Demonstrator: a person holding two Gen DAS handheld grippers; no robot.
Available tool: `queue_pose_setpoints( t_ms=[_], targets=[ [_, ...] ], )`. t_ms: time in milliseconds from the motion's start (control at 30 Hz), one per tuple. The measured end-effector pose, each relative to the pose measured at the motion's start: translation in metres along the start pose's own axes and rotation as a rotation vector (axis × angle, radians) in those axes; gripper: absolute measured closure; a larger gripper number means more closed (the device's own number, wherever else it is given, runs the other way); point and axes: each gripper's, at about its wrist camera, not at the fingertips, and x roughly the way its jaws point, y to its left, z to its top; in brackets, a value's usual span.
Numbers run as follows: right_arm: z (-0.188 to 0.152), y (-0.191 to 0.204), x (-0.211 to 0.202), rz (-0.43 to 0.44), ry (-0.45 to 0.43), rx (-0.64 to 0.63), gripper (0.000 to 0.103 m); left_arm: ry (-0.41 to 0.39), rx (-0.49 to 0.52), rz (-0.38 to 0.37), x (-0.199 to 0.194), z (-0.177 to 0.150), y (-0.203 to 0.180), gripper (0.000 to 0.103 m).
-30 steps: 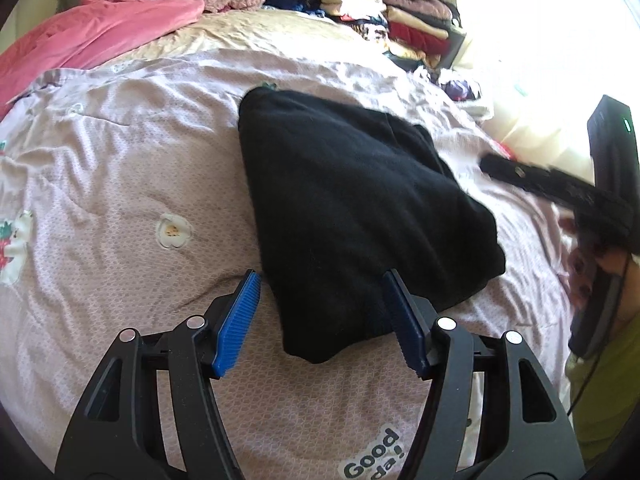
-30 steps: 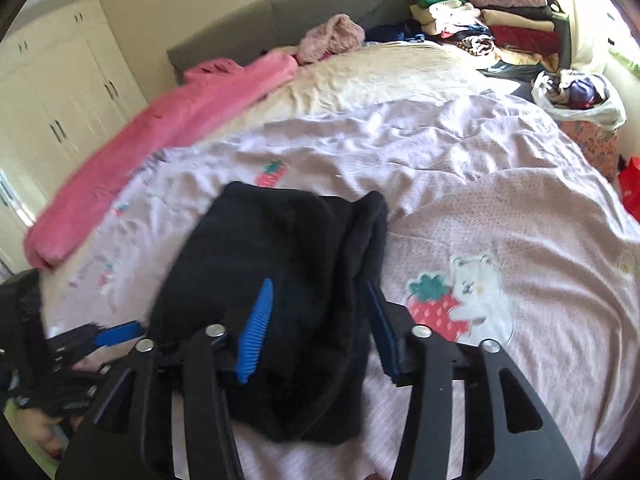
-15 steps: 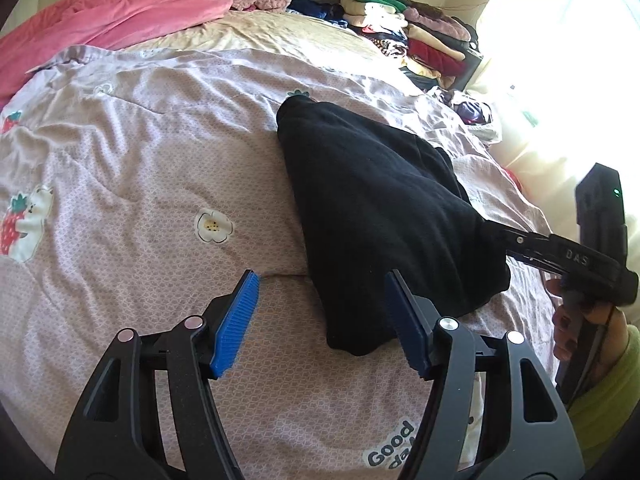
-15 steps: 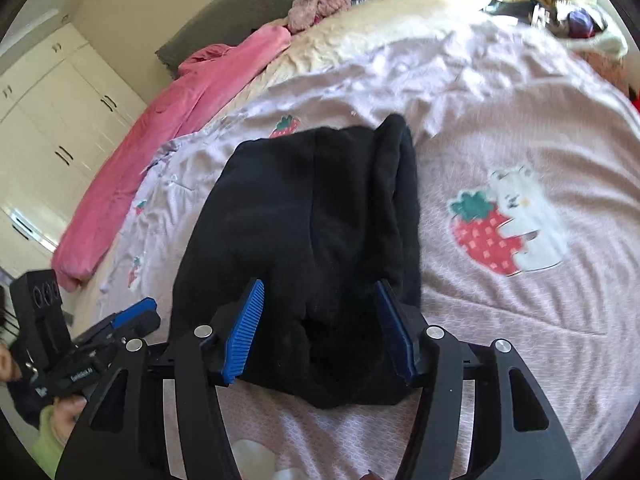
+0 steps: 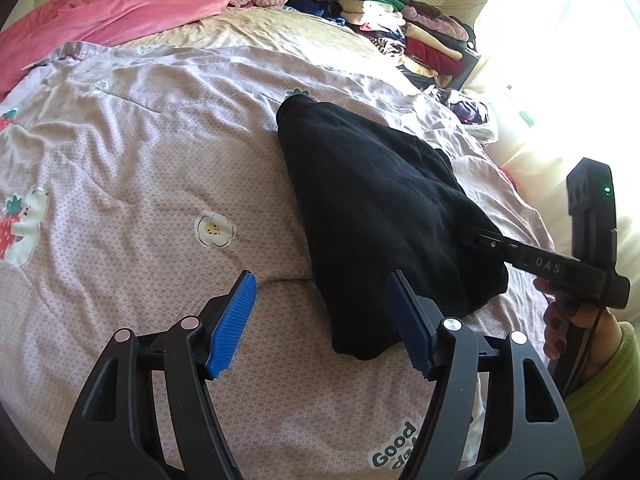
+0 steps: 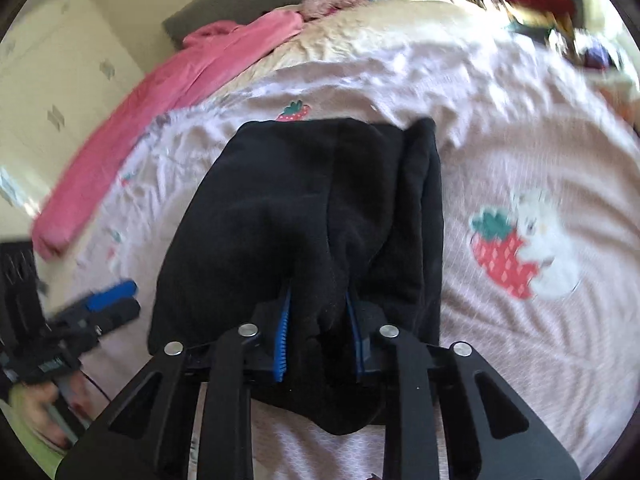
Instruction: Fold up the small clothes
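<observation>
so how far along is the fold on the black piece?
Done: black garment already lies doubled lengthwise on the bedspread. In hand: right gripper has just closed on its near edge; left gripper open beside the near corner, holding nothing. Left: fold the near end over, then presumably move it to the folded stack.
</observation>
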Motion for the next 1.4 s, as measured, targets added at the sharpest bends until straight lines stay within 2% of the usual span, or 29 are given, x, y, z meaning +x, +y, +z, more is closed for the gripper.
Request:
queue_pose_setpoints(
  t_ms=[200,267,300,333,500,667,800,1000,1133,1267,1367,1400],
  targets=[
    [-0.002,0.009,-0.026,-0.057,-0.041,-0.096,0.084,-0.007,0.013,-0.007,-0.007,0.005,-0.004,0.043],
    [-0.008,0.002,-0.013,-0.081,-0.006,-0.087,0.083,-0.006,0.017,0.002,-0.005,0.006,-0.005,0.043],
    [-0.011,0.0,-0.006,-0.079,0.012,-0.078,0.081,-0.001,0.013,0.005,-0.003,0.006,-0.006,0.043],
    [-0.015,-0.004,0.003,-0.083,0.024,-0.067,0.072,0.002,0.009,0.009,-0.001,0.006,-0.006,0.043],
    [-0.025,-0.015,0.006,-0.057,-0.02,0.028,0.061,0.012,0.036,0.029,0.006,0.006,-0.01,0.043],
    [-0.031,-0.015,0.001,-0.079,-0.033,0.027,0.056,0.035,0.04,0.046,0.021,0.007,-0.009,0.042],
    [-0.039,-0.018,0.007,-0.106,-0.047,0.06,0.055,0.056,0.064,0.075,0.033,0.005,-0.01,0.034],
    [-0.042,-0.01,0.004,-0.142,-0.061,0.037,0.05,0.064,0.05,0.075,0.031,-0.001,-0.005,0.034],
    [-0.045,-0.001,-0.007,-0.157,-0.075,0.028,0.039,0.056,0.05,0.073,0.025,-0.002,-0.006,0.035],
    [-0.05,-0.001,-0.013,-0.177,-0.069,0.025,0.034,0.04,0.056,0.062,0.017,-0.003,-0.011,0.035],
    [-0.055,-0.004,-0.026,-0.162,-0.095,0.056,0.025,0.03,0.064,0.059,0.01,-0.003,-0.016,0.035],
    [-0.056,-0.004,-0.03,-0.163,-0.104,0.062,0.018,0.025,0.066,0.063,0.006,-0.003,-0.017,0.035]
  ],
)
